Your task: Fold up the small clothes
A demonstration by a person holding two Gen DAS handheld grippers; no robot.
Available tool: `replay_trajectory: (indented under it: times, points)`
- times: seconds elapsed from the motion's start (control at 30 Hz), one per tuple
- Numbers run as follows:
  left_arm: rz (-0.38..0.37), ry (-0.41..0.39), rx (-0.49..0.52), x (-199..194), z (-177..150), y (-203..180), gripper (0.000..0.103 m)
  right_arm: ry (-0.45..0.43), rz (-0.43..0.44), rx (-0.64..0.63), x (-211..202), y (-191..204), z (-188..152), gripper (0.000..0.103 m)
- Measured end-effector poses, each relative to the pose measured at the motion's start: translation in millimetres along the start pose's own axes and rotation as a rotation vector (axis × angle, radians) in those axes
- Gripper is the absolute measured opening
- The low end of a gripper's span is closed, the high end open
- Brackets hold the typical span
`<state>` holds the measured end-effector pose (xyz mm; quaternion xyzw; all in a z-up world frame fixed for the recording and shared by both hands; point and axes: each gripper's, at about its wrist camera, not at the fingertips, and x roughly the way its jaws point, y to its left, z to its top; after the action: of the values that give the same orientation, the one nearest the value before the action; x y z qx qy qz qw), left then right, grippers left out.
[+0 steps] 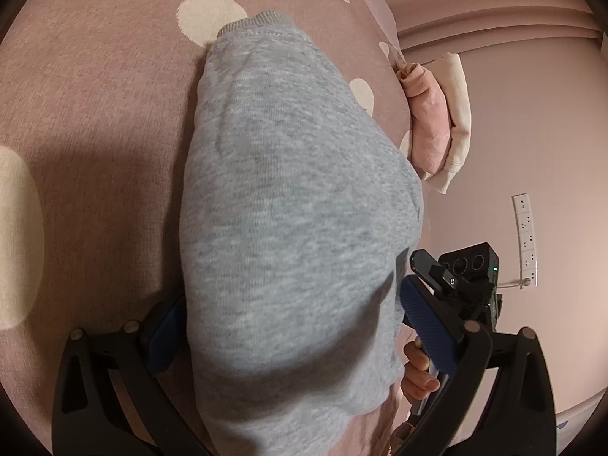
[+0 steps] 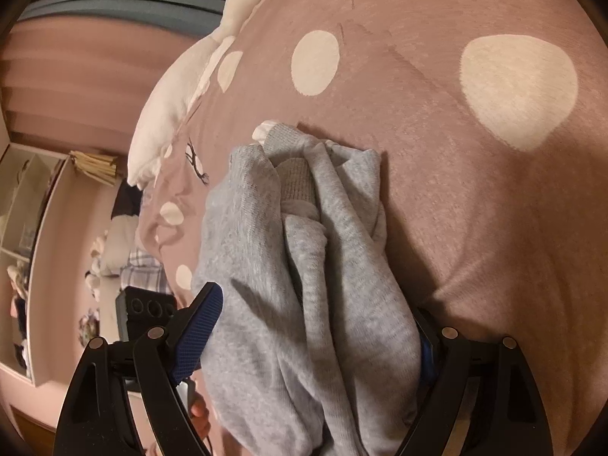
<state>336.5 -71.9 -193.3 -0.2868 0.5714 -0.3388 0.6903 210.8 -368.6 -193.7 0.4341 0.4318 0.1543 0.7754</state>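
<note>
A grey sweatshirt-knit garment lies bunched on a pink bedspread with cream dots. In the left wrist view my left gripper has its blue-padded fingers wide apart, one on each side of the garment's near end. In the right wrist view my right gripper likewise straddles the folded grey garment, whose ribbed cuff shows in the folds; the right pad is mostly hidden by cloth. The right gripper's body shows beside the garment in the left wrist view.
Folded pink and cream clothes lie at the bed's edge. A white goose plush lies at the bed's far side. A power strip is on the floor. Shelving stands at the left.
</note>
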Motion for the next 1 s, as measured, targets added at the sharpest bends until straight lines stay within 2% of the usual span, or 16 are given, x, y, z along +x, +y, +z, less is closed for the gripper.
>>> replay_trajectory:
  times: [0.17,0.5,0.7,1.0]
  points:
    - [0.044,0.012,0.01,8,4,-7,0.103,0.003,-0.026,-0.021,3,4,1,0.086]
    - [0.06,0.005,0.002,13,7,-9,0.103,-0.003,-0.047,-0.037,6,7,1,0.086]
    - [0.099,0.018,0.059,18,5,-18,0.102,-0.015,-0.079,-0.064,9,13,-1,0.086]
    - [0.076,-0.005,0.049,18,4,-14,0.102,-0.017,-0.104,-0.079,10,14,0,0.085]
